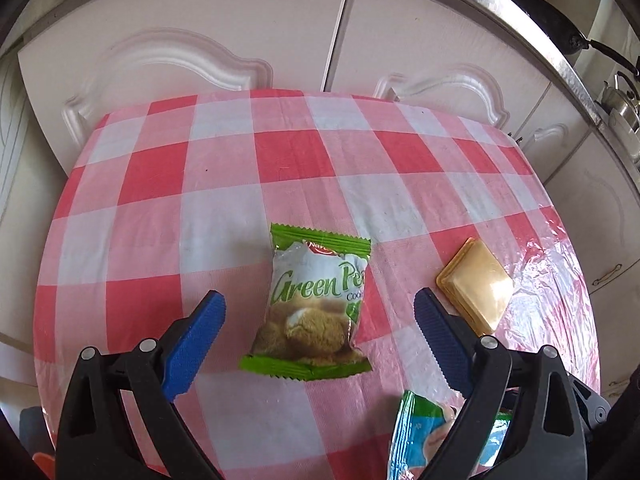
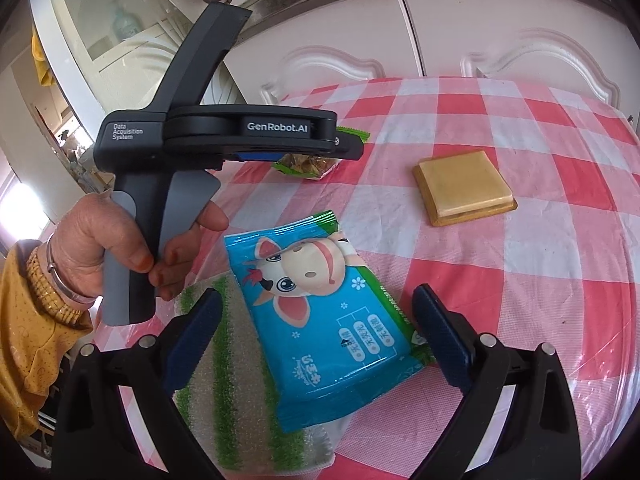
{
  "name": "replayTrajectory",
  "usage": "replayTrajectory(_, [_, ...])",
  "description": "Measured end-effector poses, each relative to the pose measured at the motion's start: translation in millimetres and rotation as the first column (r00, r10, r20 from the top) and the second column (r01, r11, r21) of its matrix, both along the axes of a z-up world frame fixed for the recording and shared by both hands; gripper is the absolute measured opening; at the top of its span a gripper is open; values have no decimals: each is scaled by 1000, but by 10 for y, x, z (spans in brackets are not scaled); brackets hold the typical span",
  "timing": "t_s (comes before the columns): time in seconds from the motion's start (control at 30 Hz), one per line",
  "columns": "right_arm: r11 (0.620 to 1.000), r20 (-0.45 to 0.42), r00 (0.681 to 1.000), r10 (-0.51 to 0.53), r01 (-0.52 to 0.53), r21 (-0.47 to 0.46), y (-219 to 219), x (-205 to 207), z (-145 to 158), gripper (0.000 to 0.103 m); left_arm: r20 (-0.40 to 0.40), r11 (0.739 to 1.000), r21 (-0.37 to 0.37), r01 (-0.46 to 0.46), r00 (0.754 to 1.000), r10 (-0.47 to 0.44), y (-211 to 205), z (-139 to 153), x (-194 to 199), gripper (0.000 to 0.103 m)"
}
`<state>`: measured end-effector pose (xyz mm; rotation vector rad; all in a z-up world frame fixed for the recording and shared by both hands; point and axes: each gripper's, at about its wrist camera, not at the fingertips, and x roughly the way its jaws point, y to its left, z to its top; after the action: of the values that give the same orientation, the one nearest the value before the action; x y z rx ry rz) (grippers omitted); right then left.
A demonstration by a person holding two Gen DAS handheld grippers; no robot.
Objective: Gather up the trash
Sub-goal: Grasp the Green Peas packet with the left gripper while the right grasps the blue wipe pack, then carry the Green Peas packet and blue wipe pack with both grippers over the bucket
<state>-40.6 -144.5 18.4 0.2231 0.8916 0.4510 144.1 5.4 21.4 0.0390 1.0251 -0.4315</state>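
Observation:
A green-and-white "Green Peas" cookie packet (image 1: 310,308) lies on the red-and-white checked tablecloth (image 1: 224,184), between the tips of my open left gripper (image 1: 320,312), which hovers just above it. It also shows in the right wrist view (image 2: 308,166), partly hidden by the left gripper's body (image 2: 224,136). A blue wet-wipe packet with a cartoon cow (image 2: 324,320) lies between the fingers of my open right gripper (image 2: 318,312); its corner shows in the left wrist view (image 1: 420,432). Both grippers hold nothing.
A square tan coaster-like block (image 1: 476,284) lies to the right, also in the right wrist view (image 2: 464,188). A green-striped sponge cloth (image 2: 236,380) lies under the blue packet. White cabinet doors (image 1: 200,40) stand behind the table. A pan (image 1: 540,12) and kettle (image 1: 620,108) sit on the counter.

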Motion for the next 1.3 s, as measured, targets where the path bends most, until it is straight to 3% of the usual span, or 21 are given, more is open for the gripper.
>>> replayTrajectory(0.07, [1000, 2, 1000, -9, 9, -17, 7, -4, 4, 85, 1, 1000, 4, 4, 1000, -4, -11, -32, 0, 94])
replayTrajectory(0.13, [999, 3, 1000, -24, 24, -27, 0, -15, 8, 80, 4, 1000, 6, 6, 1000, -6, -18, -52, -5, 92])
replayTrajectory(0.6, [997, 9, 1000, -25, 26, -76, 19, -28, 6, 64, 55, 995, 89, -46, 998, 41, 43, -36, -14, 49])
replayTrajectory(0.7, [997, 8, 1000, -26, 26, -73, 4, -45, 3, 62, 50, 995, 74, -68, 997, 64, 82, -29, -16, 43])
replayTrajectory(0.87, [997, 16, 1000, -26, 27, -72, -21, -70, 10, 55, 43, 994, 62, -90, 995, 88, 126, -21, -63, 40])
replayTrajectory(1.3, [997, 7, 997, -72, 72, 21, -235, -114, 17, 52, 98, 989, -38, -146, 984, 149, 477, 307, -561, 39])
